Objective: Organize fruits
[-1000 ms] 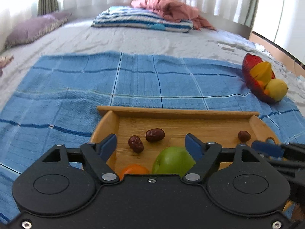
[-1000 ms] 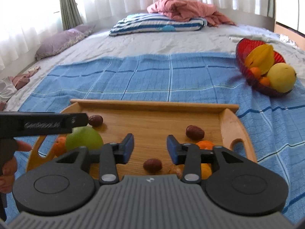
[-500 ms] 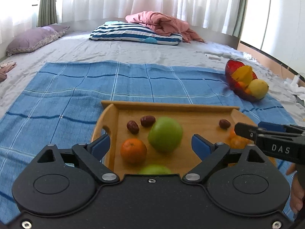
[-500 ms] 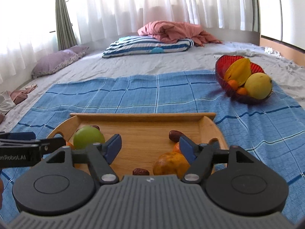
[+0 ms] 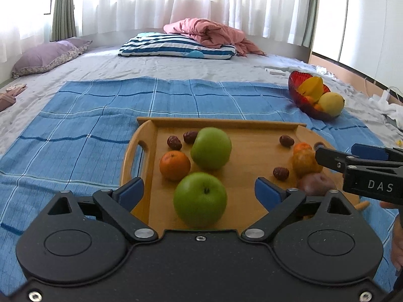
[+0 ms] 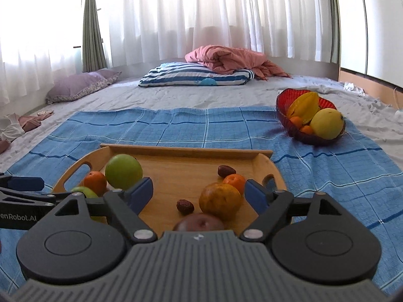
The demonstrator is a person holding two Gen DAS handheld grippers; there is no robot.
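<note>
A rectangular wooden tray with cut-out handles [image 5: 148, 176] lies on a blue checked cloth [image 5: 100, 115] spread over a grey bed. Well beyond both grippers and off to their right, a red glass bowl [image 6: 284, 108] on the same cloth holds a yellow star fruit [image 6: 303, 107], a large round yellow fruit [image 6: 326, 123] and a few small oranges. The left gripper [image 5: 199, 191] has just been opening its blue-padded jaws and they stand wide apart, pressing on nothing; a round green apple with a dark stem [image 5: 200, 199] sits on the tray between them, clear of both pads. Just ahead of those jaws are a small round orange [image 5: 174, 165] and a second green apple [image 5: 211, 148], with two wrinkled brown dates [image 5: 174, 142] farther on. The right gripper [image 6: 199, 192] has likewise just been opening and is spread wide with nothing clamped; between its jaws and a little ahead sits a dull orange-yellow citrus fruit [image 6: 219, 201], free of the pads. A dark brown date [image 6: 185, 206] lies just to its left, and a smaller bright orange [image 6: 234, 182] and another date [image 6: 226, 171] lie beyond. Nearest the right camera is a reddish-brown round fruit [image 6: 199, 222], half hidden by the gripper body, perhaps a passion fruit.
</note>
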